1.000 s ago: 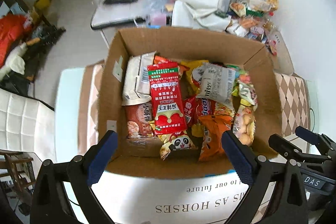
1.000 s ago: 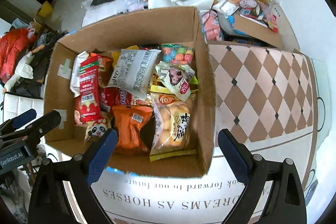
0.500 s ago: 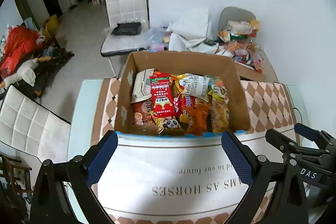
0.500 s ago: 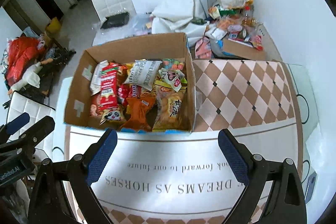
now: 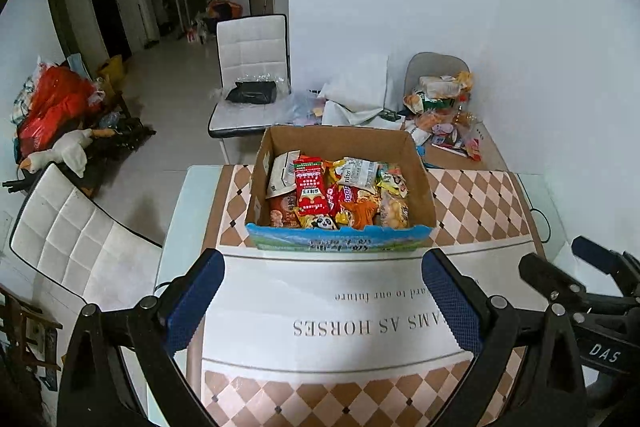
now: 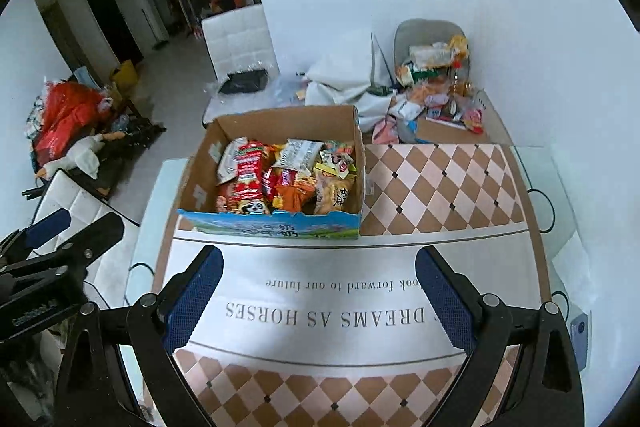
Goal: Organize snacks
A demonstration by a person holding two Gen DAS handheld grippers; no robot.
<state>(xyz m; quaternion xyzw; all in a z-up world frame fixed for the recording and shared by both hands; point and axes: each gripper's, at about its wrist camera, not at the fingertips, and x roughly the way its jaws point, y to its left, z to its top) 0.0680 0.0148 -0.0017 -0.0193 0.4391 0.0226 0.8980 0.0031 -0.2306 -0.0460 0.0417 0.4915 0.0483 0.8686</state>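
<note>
Snacks fill the open cardboard box (image 5: pixel 340 143) that sits at the centre of the left wrist frame, on the far half of a table covered by a checked cloth (image 5: pixel 472 203). Its near wall is printed blue and green; its inner walls are plain brown. Inside, a tall red packet (image 5: pixel 310 189) lies over the pile just left of middle, with a white packet (image 5: pixel 282 173) leaning on the left wall, a silver-white packet (image 5: pixel 358 173) toward the back, an orange packet (image 5: pixel 362 211) near the front and a panda-printed packet (image 5: pixel 322 223) against the front wall. In the right wrist frame the same box (image 6: pixel 280 119) sits upper left of centre, with a bag of pale biscuits (image 6: pixel 336 193) along its right wall.

Left gripper (image 5: pixel 322 301) spreads its blue-padded fingers wide at the bottom of its frame, holding nothing, above the cloth's white band of printed lettering. Right gripper (image 6: pixel 318 297) is spread equally wide and is also empty.

Beyond the table, a heap of loose snack packets (image 5: pixel 440 107) lies at upper right, a white chair (image 5: pixel 252 67) with a black bag (image 5: pixel 251 93) stands behind the box, and another white chair (image 5: pixel 76 247) is at the left edge.
</note>
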